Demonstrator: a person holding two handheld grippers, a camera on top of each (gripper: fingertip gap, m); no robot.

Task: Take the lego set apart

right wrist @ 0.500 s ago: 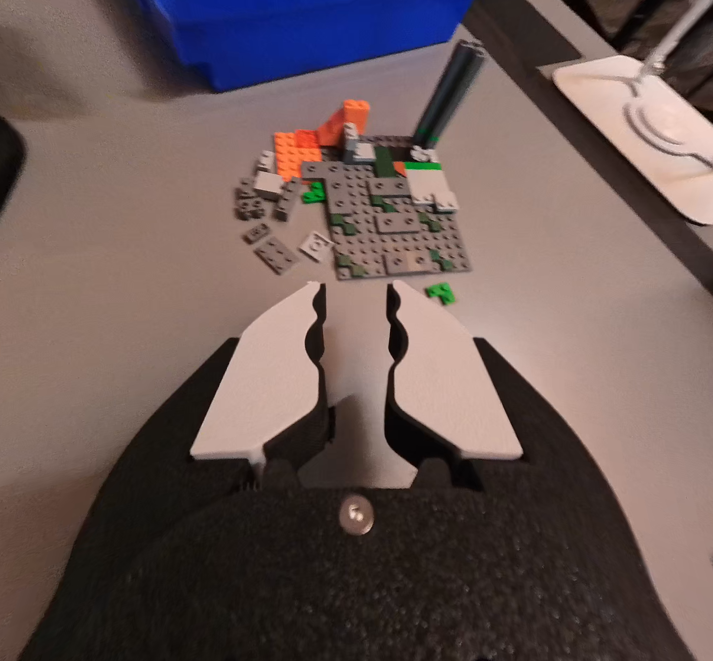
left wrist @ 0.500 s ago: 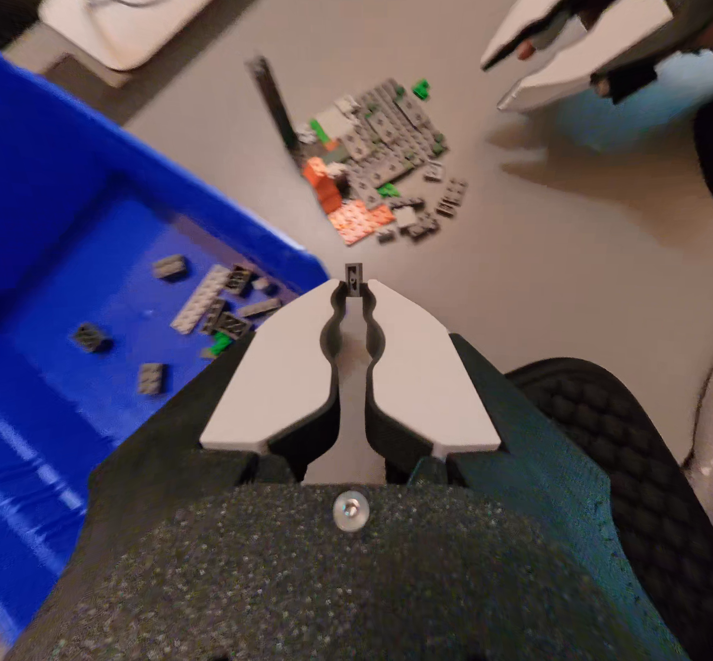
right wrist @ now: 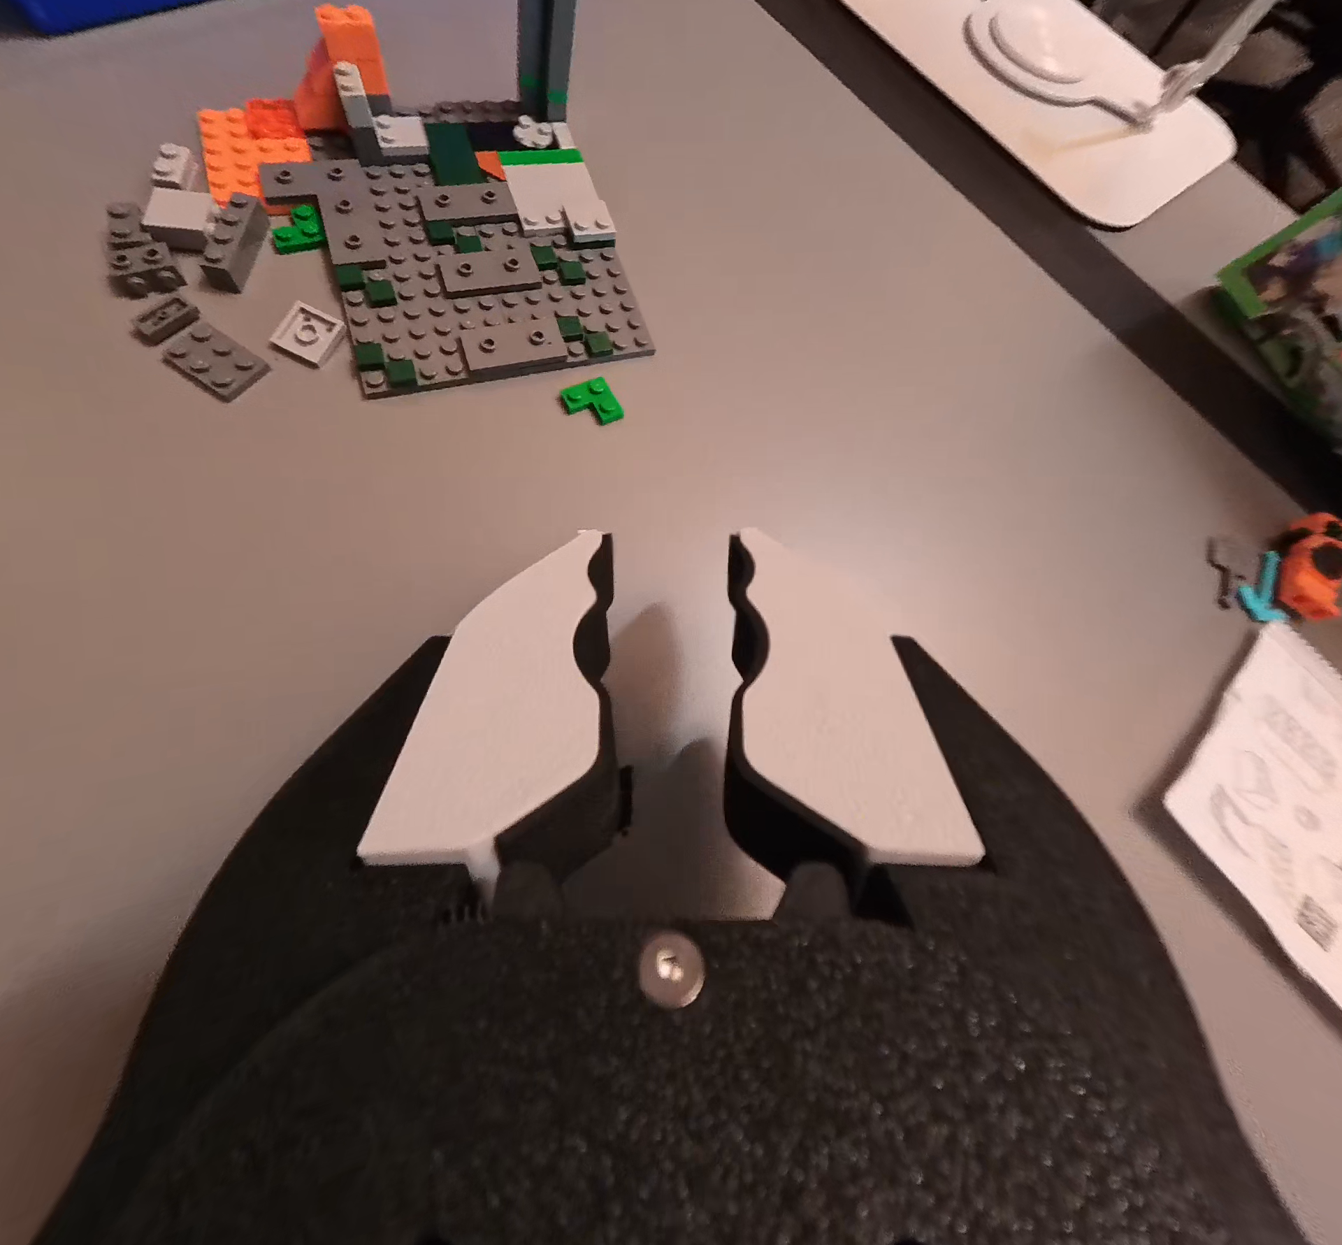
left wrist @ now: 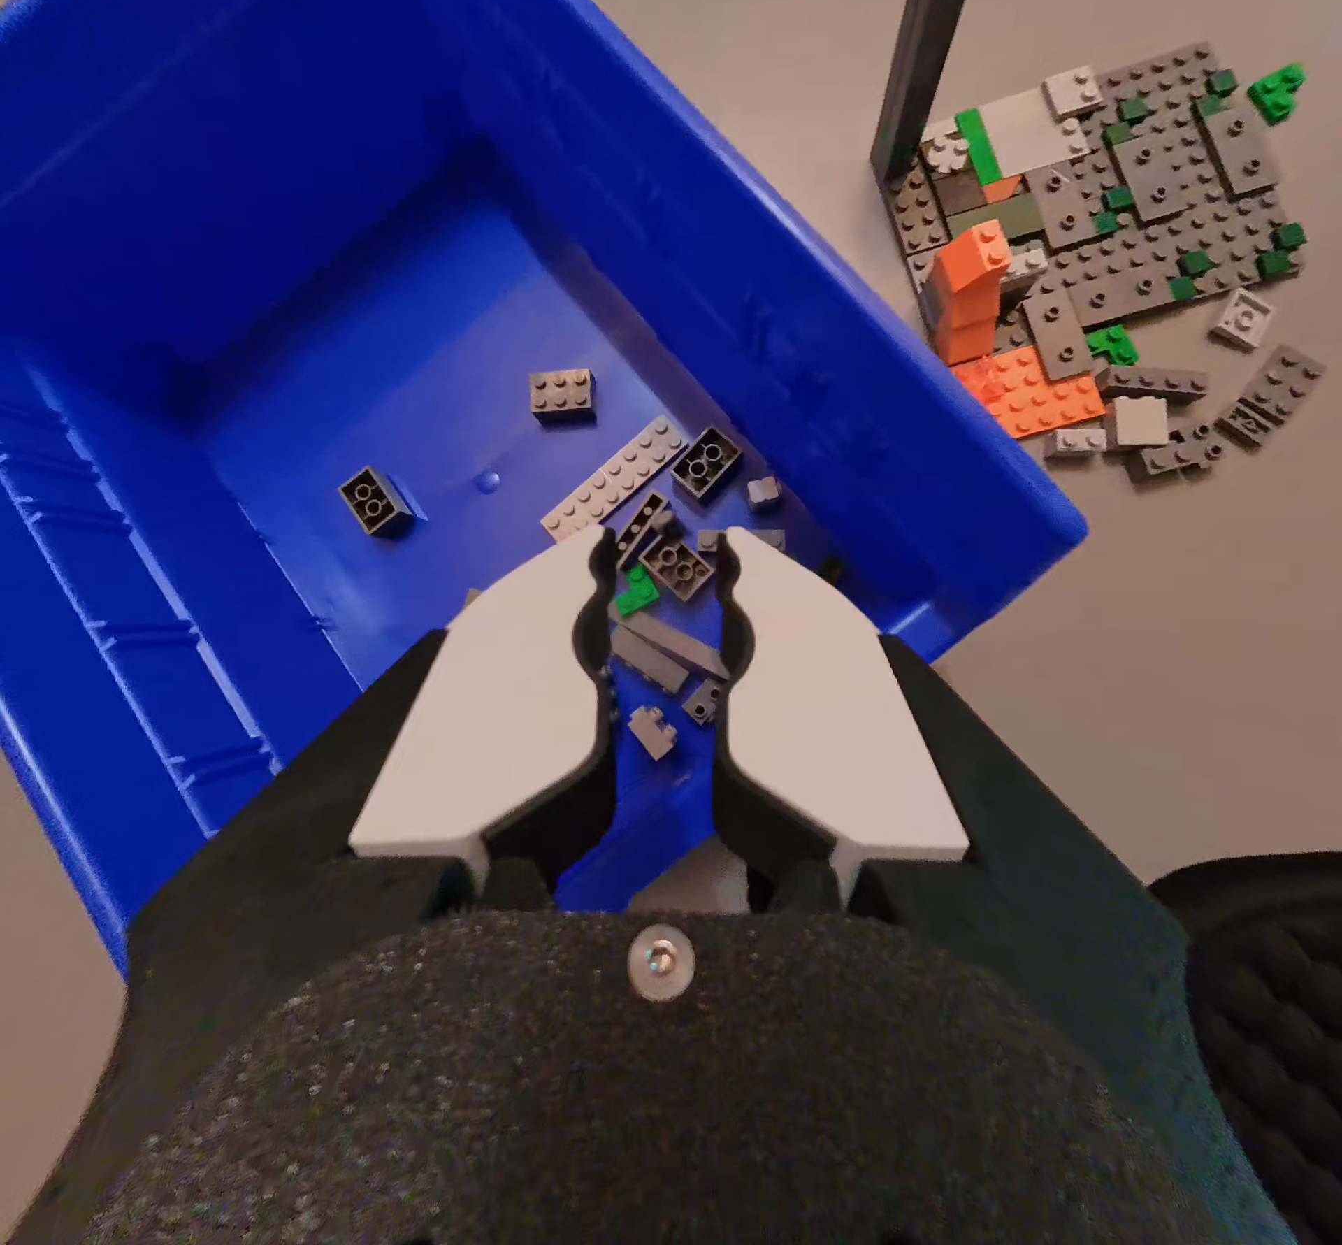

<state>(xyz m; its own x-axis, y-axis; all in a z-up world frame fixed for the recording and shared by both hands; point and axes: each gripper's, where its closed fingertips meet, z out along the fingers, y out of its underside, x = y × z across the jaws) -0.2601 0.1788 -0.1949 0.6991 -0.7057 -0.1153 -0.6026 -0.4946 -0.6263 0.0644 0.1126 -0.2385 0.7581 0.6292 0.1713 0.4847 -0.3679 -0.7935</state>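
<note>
The lego set [right wrist: 465, 266] is a grey studded baseplate with dark green and grey plates, an orange stack [right wrist: 341, 62] and a tall dark grey pillar [right wrist: 548, 4]; it also shows in the left wrist view [left wrist: 1133, 222]. My left gripper [left wrist: 664, 542] is open and empty above the blue bin [left wrist: 305, 179], over several loose grey bricks [left wrist: 675, 571] on its floor. My right gripper [right wrist: 669, 538] is open and empty above bare table, well short of the set.
Loose grey pieces [right wrist: 181, 266] lie left of the baseplate and a green corner plate [right wrist: 594, 400] in front of it. A white lamp base [right wrist: 1031, 70], a green box [right wrist: 1292, 331], a small orange figure [right wrist: 1307, 578] and a printed sheet [right wrist: 1263, 796] lie at the right. Left tips to right tips: about 35 centimetres. From the left gripper's tips to the orange stack [right wrist: 341, 62] is close to 15 centimetres.
My left gripper has swung left from above the table to over the bin and opened; the small dark piece it held is gone from its tips. My right gripper drew back and opened wider.
</note>
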